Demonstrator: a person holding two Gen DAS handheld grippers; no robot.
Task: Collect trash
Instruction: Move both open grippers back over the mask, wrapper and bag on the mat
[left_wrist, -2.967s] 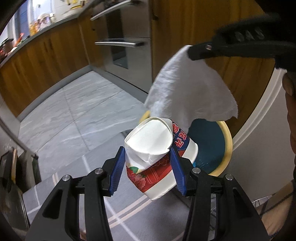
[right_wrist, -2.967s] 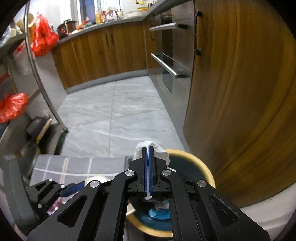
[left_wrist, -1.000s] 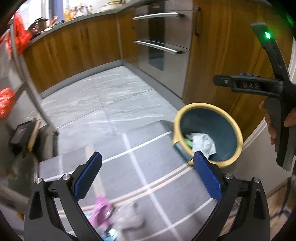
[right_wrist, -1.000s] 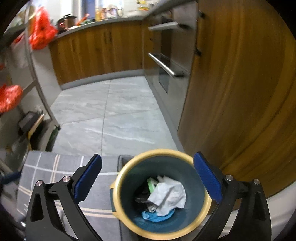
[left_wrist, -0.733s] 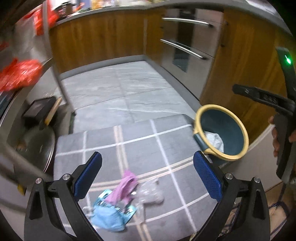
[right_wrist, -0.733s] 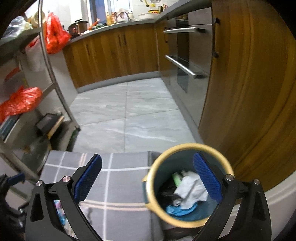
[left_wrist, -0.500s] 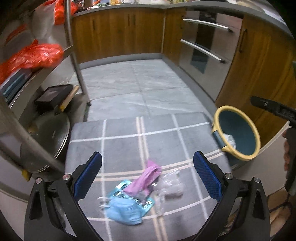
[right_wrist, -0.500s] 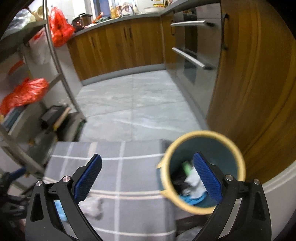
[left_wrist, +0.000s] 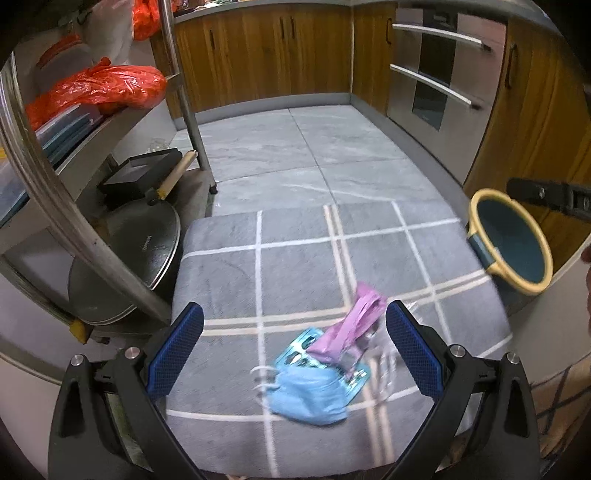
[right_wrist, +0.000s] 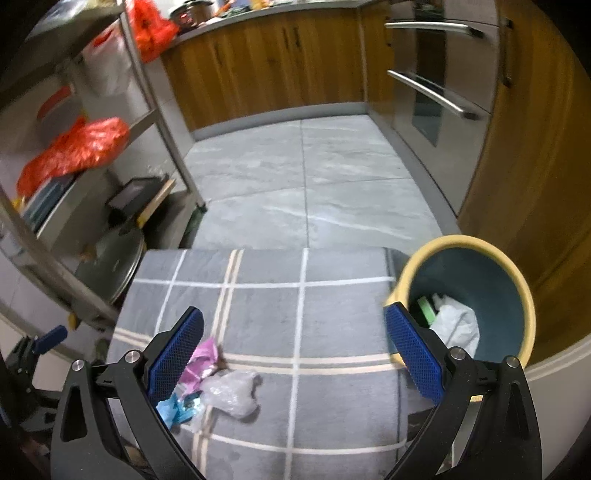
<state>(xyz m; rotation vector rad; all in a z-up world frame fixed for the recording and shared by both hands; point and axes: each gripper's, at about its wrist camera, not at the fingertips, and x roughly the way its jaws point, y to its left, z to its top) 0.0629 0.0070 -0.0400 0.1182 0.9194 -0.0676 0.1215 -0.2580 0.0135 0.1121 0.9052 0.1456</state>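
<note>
A small heap of trash lies on a grey checked cloth (left_wrist: 295, 266): a light blue face mask (left_wrist: 310, 393), a teal foil packet (left_wrist: 301, 349), a pink wrapper (left_wrist: 349, 325) and a crumpled clear plastic bag (right_wrist: 231, 391). My left gripper (left_wrist: 293, 347) hovers open just above the heap, nothing between its blue pads. My right gripper (right_wrist: 293, 350) is open and empty over the cloth, the pink wrapper (right_wrist: 199, 360) by its left finger. A teal bin with a yellow rim (right_wrist: 515, 280) stands at the cloth's right edge, holding white tissue (right_wrist: 456, 326) and other scraps. The same bin (left_wrist: 515, 243) shows at the right in the left wrist view.
A metal shelf rack (left_wrist: 74, 236) stands left of the cloth, with red plastic bags (left_wrist: 96, 88), a pan lid (left_wrist: 125, 266) and a black box (left_wrist: 140, 173). Wooden cabinets (left_wrist: 266, 51) and steel oven handles (left_wrist: 432, 81) line the far and right sides. Grey tiled floor (left_wrist: 306, 155) lies beyond.
Both grippers let go of the paper cup and tissue over the bin, opened, and pulled back left. The trash heap on the cloth came into view and now sits between the left fingers.
</note>
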